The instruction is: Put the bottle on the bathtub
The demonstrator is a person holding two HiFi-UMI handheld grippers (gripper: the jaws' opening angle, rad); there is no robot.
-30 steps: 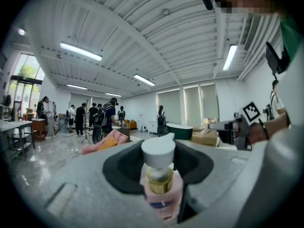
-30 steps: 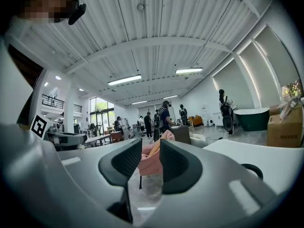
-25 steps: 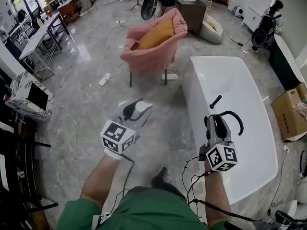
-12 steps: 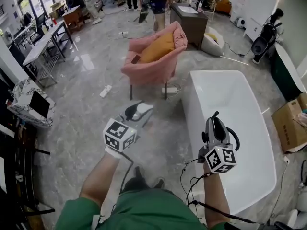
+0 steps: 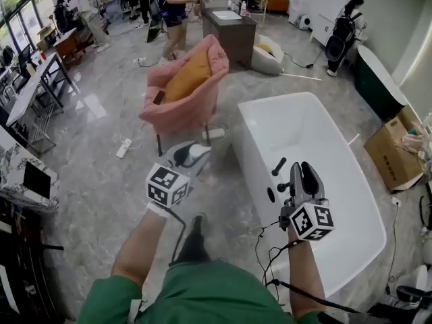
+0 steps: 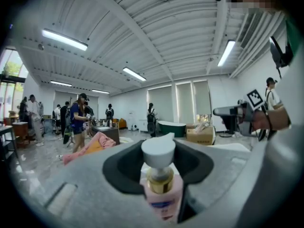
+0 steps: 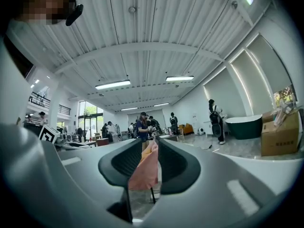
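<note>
My left gripper (image 5: 190,155) clamps a pink pump bottle with white head and gold collar (image 6: 160,186) above the grey marble floor (image 5: 101,174) at my 11 o'clock. It is short of the white oval bathtub (image 5: 317,137) at 1 o'clock. By my reading the pick-up is done, and the carry across and the setting-down are left. My right gripper (image 5: 302,177) hangs over the tub's near edge, jaws a narrow slit with nothing between. The left gripper view cuts off the bottle's base, and its label is blurred.
</note>
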